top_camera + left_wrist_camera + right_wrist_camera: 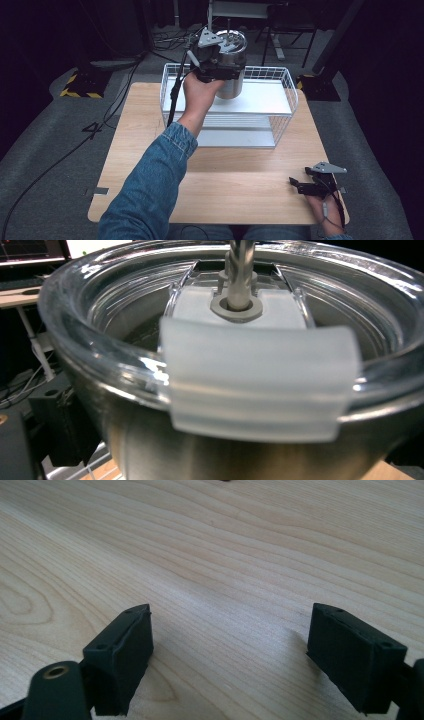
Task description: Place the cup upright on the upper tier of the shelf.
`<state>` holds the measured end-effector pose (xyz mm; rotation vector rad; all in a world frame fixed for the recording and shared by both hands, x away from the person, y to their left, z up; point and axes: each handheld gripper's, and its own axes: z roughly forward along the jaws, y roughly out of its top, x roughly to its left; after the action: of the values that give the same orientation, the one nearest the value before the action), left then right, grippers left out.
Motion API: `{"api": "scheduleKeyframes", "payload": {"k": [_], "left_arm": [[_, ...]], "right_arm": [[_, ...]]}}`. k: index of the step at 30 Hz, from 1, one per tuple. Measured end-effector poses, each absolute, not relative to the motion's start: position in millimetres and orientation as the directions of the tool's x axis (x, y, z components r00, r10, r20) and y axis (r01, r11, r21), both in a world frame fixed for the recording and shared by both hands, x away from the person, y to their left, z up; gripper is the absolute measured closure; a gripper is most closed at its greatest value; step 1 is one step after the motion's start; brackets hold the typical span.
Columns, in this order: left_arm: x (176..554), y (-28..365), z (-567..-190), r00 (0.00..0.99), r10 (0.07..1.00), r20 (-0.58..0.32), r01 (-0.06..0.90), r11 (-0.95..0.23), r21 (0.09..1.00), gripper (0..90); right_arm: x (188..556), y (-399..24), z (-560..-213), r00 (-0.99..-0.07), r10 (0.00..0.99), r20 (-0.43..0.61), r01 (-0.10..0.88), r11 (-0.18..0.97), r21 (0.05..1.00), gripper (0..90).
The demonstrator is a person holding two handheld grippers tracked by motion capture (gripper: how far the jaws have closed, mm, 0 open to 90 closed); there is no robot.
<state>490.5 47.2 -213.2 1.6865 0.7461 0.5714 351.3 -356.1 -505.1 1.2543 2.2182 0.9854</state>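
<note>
With the steel tumbler (231, 70) standing on the top shelf of the wire rack (287, 87), placement appears nearly done: left tongs (220, 67) at its rim, closure indeterminate, release outstanding; right tongs (230, 655) apart, idle on the surface (240, 185).

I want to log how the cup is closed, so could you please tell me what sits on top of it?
A clear lid with a frosted tab and a straw through its middle. The contents are not clearly visible.

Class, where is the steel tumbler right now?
High view: the steel tumbler stands on the wire rack shelf at the table's far side, with the left gripper at it.
</note>
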Motion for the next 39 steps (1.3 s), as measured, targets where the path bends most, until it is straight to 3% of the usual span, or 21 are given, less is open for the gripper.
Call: {"api": "scheduleKeyframes", "payload": {"k": [23,39], "left_arm": [[519,26,-238,0.645,0.764,-0.028,0.262,-0.186,0.947,3.8],[522,19,-246,0.643,0.766,-0.011,0.263,-0.206,0.942,3.7]], "right_arm": [[351,-356,-505,-0.513,0.858,-0.006,0.571,0.346,0.744,18.8],[351,-356,-505,-0.514,0.858,-0.006,0.571,0.347,0.744,18.9]]}}
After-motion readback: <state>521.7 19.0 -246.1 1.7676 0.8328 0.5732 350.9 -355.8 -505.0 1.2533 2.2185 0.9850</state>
